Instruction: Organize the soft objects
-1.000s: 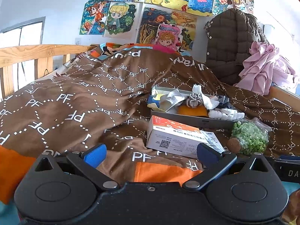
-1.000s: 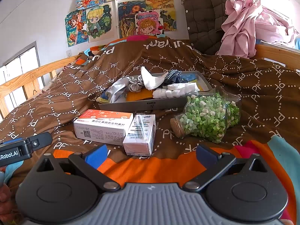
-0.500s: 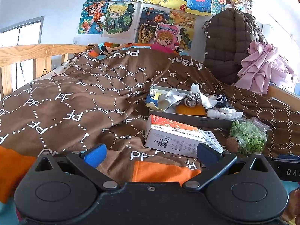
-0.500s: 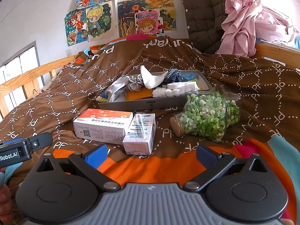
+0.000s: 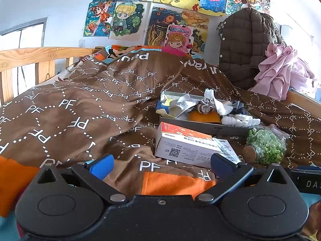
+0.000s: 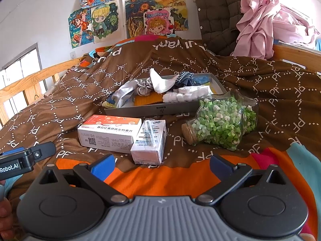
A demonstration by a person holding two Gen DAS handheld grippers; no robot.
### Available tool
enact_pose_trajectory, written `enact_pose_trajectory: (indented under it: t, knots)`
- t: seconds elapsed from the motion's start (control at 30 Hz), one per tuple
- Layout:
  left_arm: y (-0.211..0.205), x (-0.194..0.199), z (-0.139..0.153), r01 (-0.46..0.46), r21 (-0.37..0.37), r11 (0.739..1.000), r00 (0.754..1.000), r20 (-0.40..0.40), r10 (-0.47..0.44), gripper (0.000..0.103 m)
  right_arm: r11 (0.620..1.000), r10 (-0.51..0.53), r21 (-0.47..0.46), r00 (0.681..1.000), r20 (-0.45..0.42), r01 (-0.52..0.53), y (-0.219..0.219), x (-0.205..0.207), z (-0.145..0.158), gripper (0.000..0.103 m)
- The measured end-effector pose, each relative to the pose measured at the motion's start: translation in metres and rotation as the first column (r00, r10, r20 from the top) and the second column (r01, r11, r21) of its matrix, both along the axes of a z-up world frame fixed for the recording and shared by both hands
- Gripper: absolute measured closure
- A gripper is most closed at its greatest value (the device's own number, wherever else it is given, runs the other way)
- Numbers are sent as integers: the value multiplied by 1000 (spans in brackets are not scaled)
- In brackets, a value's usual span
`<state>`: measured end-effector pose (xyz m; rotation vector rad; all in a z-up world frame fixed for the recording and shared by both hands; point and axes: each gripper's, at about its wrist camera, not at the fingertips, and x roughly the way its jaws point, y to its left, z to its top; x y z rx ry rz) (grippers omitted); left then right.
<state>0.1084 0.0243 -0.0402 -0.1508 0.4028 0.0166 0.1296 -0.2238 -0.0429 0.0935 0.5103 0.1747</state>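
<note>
A grey tray (image 6: 160, 108) (image 5: 202, 123) lies on the brown bedspread, piled with soft things: a white cloth (image 6: 161, 82), grey scrunchie (image 6: 142, 88), striped sock (image 6: 185, 76), orange cloth (image 6: 146, 100) and white cotton pads (image 6: 186, 96). In front of it lie a white-and-orange box (image 6: 108, 132) (image 5: 186, 144), a small carton (image 6: 149, 142) and a corked jar of green paper stars (image 6: 220, 120) (image 5: 266, 146). My left gripper (image 5: 161, 165) and right gripper (image 6: 161, 165) hover open and empty, short of these items.
Wooden bed rails (image 5: 26, 60) run along the left and a rail (image 6: 295, 54) stands at the right. A quilted brown jacket (image 5: 246, 46) and pink clothes (image 6: 270, 24) hang at the back right. Drawings (image 5: 160, 14) cover the wall.
The left wrist view has shifted slightly, with the box and tray drifting a little left and down. The right gripper has barely moved. Both stay open.
</note>
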Motion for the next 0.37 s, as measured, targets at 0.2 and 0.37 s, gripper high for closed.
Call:
enact_pose_trajectory:
  t: [0.2, 0.37]
  knots:
    - [0, 0, 0, 4, 1, 1000, 1000, 2, -4, 1, 1000, 0, 0, 1000, -2, 0, 0, 1, 0, 0]
    - [0, 0, 0, 2, 1, 1000, 1000, 1, -2, 1, 1000, -3, 3, 1000, -8, 3, -1, 1, -2, 0]
